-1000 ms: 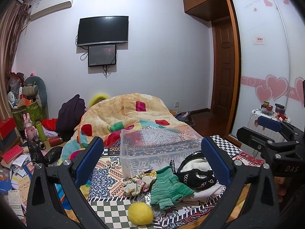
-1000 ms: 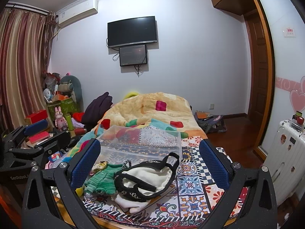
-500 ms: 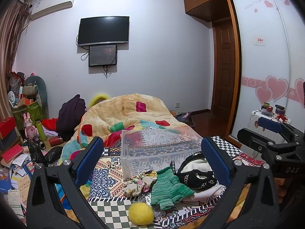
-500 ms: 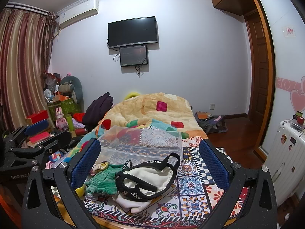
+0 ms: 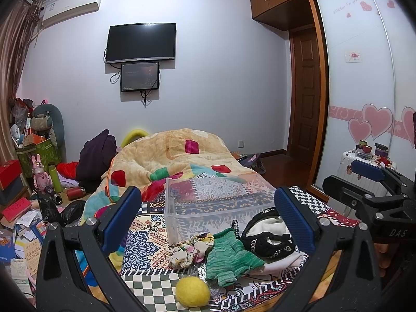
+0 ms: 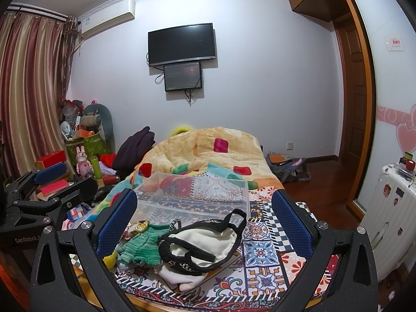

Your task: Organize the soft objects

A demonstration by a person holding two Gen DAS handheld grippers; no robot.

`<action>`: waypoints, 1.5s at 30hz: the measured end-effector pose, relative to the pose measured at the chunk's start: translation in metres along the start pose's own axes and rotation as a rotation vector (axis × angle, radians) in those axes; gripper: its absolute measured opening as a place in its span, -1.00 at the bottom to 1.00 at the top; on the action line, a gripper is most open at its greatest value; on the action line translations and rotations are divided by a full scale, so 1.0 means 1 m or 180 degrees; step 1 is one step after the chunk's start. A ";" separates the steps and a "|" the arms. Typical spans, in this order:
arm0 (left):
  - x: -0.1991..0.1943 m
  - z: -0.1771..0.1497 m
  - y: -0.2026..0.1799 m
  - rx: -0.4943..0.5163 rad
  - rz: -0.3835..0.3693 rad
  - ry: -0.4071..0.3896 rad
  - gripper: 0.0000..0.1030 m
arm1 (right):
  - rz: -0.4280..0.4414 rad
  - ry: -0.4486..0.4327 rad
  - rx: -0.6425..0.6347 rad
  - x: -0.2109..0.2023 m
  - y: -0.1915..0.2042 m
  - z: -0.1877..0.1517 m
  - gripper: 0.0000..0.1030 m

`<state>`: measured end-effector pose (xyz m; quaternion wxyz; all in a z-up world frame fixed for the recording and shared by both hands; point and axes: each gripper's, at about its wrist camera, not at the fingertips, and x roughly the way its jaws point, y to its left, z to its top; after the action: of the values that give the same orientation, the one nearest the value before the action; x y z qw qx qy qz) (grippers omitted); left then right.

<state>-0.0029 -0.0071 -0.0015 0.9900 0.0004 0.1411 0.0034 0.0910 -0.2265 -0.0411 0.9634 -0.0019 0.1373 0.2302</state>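
While both claws hung level above the near bed edge, the left gripper (image 5: 208, 218) and right gripper (image 6: 205, 221) gaped wide, holding nothing. Between them lay the yellow ball (image 5: 192, 291), green knit (image 5: 231, 258) and black-trimmed bag (image 6: 205, 244), clear bin (image 5: 218, 205) just behind, floor open rightward

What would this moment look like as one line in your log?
left gripper: open, empty | right gripper: open, empty | clear bin: empty | soft items: on bed

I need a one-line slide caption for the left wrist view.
Open left gripper facing a yellow ball, green knit and clear bin on a patterned bed.
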 end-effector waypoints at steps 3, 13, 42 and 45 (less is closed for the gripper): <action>0.000 0.000 0.000 -0.0005 -0.0004 0.0004 1.00 | 0.0005 0.0000 0.0001 0.001 0.000 0.000 1.00; 0.001 0.000 0.000 -0.0009 -0.0016 0.0017 1.00 | 0.0011 -0.0009 -0.0008 0.000 0.001 0.001 1.00; 0.070 -0.096 0.030 -0.0360 -0.0316 0.1589 0.39 | 0.0583 0.1116 0.0264 0.065 -0.010 -0.063 0.59; 0.071 -0.099 0.033 -0.0398 -0.0363 0.1655 0.20 | 0.0612 0.1211 0.0236 0.071 -0.005 -0.067 0.41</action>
<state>0.0371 0.0263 -0.1166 0.9172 -0.0695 0.3899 -0.0437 0.1363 -0.2035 -0.1251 0.8932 0.0032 0.3245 0.3113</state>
